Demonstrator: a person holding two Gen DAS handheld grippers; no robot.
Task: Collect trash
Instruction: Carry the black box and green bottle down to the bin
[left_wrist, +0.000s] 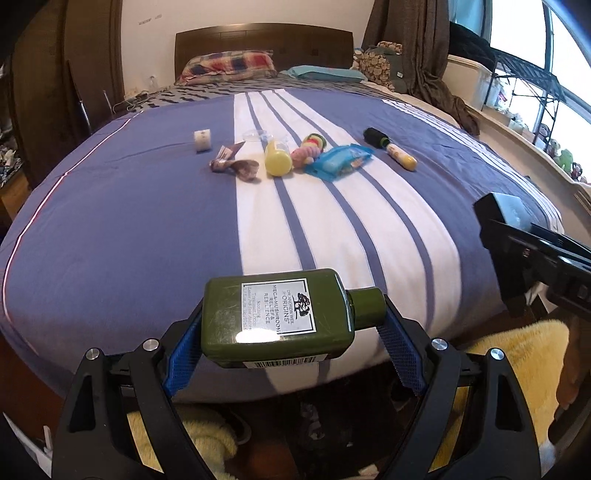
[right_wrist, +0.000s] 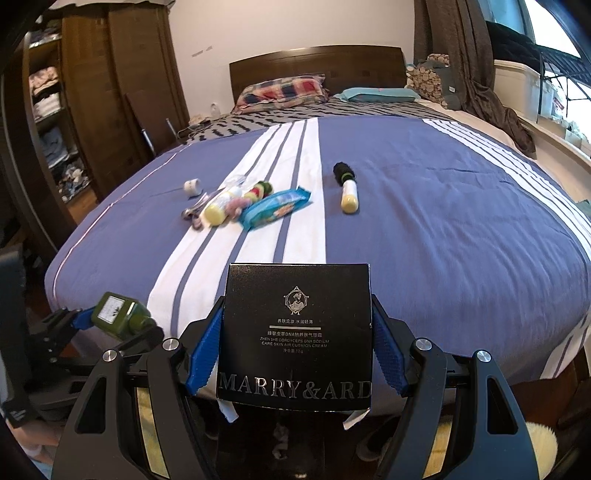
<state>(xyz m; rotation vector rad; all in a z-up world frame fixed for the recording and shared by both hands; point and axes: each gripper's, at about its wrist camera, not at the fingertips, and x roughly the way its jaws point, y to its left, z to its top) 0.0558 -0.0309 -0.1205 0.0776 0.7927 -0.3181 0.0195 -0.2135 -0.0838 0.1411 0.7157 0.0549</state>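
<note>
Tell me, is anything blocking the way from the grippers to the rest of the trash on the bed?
Nothing on the bed blocks the way to the trash pile. But both grippers are full: the left gripper holds a green bottle and the right gripper holds a black box.

Daylight enters from the window (left_wrist: 569, 70) at the right, blown out to near white in both views. The bed cover (left_wrist: 129, 221) is evenly and softly lit, with only faint shadows beside the small items. A glare spot sits on the green bottle (left_wrist: 273, 317). The wardrobe (right_wrist: 110, 92) side is dim. Fisheye distortion bows the bed edges and darkens the corners. Focus is fairly sharp, slightly soft far back.
</note>
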